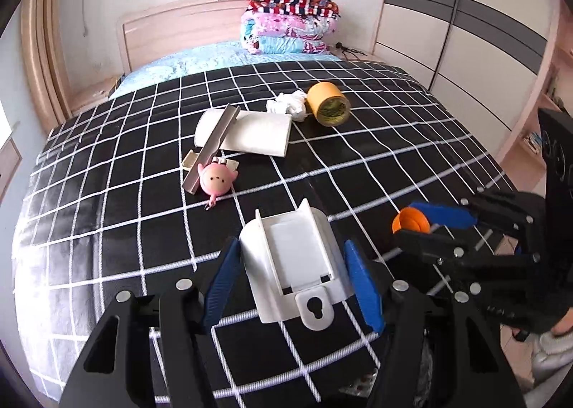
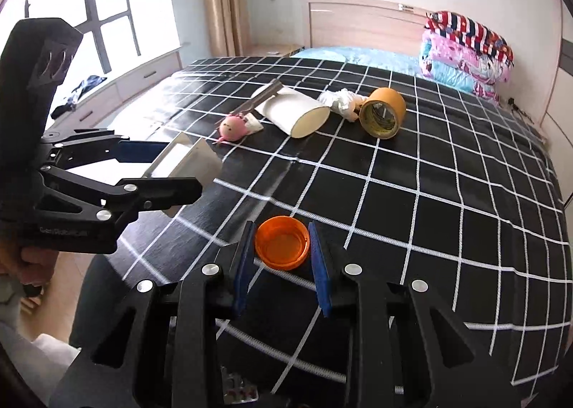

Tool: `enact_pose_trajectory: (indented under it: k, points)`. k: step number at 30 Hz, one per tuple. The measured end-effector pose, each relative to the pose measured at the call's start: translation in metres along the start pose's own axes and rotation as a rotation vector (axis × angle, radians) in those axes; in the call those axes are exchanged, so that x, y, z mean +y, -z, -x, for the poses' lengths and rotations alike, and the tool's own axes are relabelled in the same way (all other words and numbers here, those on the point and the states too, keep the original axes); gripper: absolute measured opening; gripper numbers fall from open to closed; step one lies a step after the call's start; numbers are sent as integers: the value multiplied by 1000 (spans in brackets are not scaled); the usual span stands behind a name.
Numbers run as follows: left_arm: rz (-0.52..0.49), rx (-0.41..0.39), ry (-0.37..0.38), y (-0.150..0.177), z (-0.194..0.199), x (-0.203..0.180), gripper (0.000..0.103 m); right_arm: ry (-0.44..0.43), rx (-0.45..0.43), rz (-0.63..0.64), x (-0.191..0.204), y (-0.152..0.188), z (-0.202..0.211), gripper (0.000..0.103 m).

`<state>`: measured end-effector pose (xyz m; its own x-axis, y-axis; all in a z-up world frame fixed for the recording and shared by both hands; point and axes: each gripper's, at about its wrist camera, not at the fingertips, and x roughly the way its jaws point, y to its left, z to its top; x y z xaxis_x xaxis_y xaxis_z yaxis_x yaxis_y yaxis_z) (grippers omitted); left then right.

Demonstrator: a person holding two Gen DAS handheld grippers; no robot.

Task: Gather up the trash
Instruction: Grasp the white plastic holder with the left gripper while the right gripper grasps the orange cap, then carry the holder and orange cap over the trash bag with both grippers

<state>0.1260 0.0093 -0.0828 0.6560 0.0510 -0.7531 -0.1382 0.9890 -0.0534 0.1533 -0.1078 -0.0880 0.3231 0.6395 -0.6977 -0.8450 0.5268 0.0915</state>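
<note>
While an orange cap (image 2: pixel 282 246) is being pinched between the pads of the right gripper (image 2: pixel 282 257), a white plastic holder (image 1: pixel 293 264) is being clasped by the left gripper (image 1: pixel 293 279), both above the near edge of the checked bedspread (image 2: pixel 429 193).

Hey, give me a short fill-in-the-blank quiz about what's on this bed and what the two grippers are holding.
1. The right gripper is shut on a bottle cap whose colour is ____.
2. The left gripper holds a plastic holder whose colour is ____.
3. The crumpled tissue lies right beside the roll of ____.
4. The bed cover is black with a white ____ pattern.

Missing words: orange; white; tape; grid
</note>
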Motion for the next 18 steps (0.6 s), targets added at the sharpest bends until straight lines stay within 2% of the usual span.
enact_pose_trajectory:
  k: [13, 18]
  points:
    - [-53, -14, 74, 42, 52, -16, 58, 1, 25, 54, 28, 30, 41, 30]
    - [-72, 10, 96, 60, 57, -29, 58, -31, 47, 58, 37, 50, 45, 30]
